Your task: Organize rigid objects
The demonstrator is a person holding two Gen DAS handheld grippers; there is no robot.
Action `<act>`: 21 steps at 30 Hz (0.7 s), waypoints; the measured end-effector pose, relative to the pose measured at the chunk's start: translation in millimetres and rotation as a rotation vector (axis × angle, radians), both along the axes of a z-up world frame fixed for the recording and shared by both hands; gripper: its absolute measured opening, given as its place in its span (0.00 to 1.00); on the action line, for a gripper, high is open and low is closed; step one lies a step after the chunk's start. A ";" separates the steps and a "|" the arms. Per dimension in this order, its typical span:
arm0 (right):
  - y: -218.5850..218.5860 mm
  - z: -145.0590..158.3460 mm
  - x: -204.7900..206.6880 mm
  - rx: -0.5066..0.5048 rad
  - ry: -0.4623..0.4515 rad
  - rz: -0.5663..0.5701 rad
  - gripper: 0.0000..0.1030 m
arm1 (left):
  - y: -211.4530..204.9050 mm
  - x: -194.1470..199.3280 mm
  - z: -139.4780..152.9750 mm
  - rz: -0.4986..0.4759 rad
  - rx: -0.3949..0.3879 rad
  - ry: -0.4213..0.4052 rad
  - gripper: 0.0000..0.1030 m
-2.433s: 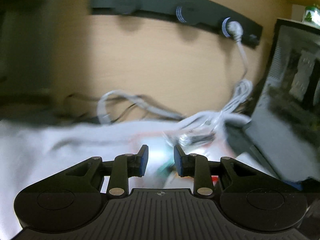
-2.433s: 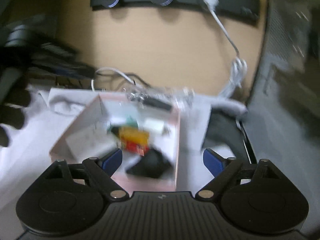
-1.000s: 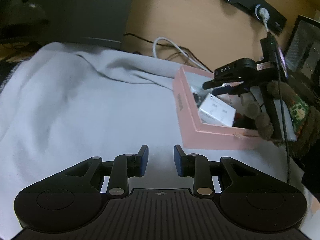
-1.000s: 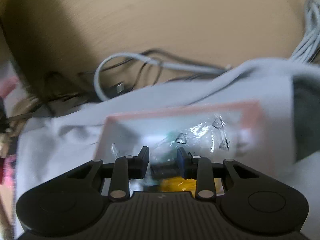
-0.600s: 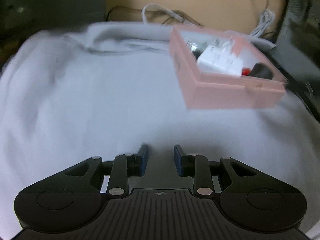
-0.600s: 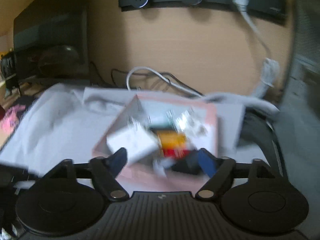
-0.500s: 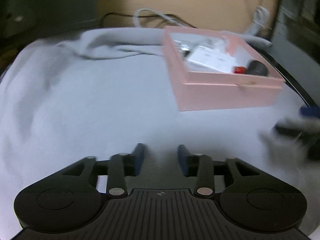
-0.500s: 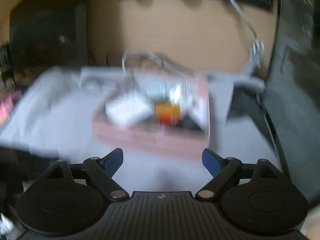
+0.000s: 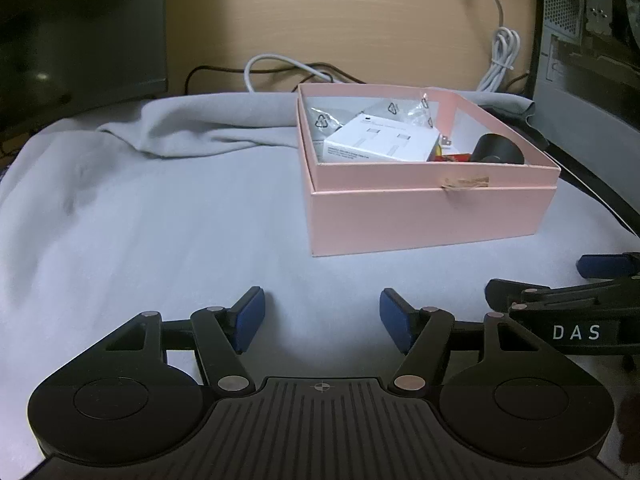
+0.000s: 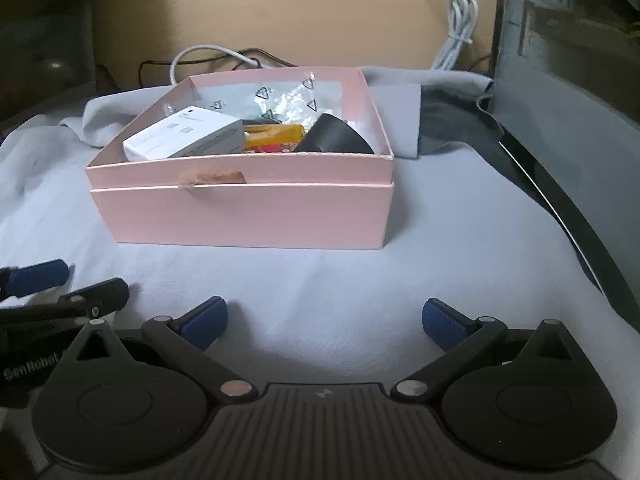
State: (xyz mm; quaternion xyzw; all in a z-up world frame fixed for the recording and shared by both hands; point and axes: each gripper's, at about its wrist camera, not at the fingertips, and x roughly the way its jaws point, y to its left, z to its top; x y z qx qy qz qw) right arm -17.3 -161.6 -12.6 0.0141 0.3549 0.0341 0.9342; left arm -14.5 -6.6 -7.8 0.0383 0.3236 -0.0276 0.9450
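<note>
Several items are being kept in the pink box (image 9: 432,216) | nothing is being seen loose on the grey cloth (image 9: 160,220) | left gripper (image 9: 322,316) and right gripper (image 10: 324,320) jaws are being held wide, empty | task is being judged near done.

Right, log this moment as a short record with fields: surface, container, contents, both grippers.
surface: grey cloth covering the table
container: pink box, open, no lid on it
contents: white carton, black round object, yellow and red packet, clear plastic bags
left gripper: open, empty, low over the cloth, in front of the box
right gripper: open, empty, low over the cloth, in front of the box
background: white cable behind the box
</note>
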 end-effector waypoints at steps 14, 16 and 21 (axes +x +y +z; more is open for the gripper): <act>1.6 -4.3 4.2 0.004 -0.033 -0.009 1.00 | -1.1 0.0 -0.8 -0.002 -0.005 -0.003 0.67; 1.5 -4.3 4.2 0.004 -0.033 -0.009 1.00 | -1.1 0.7 -0.8 -0.002 -0.007 -0.003 0.67; 1.8 -4.0 4.1 0.004 -0.032 -0.009 1.00 | -1.3 1.9 -0.9 -0.002 -0.005 -0.002 0.67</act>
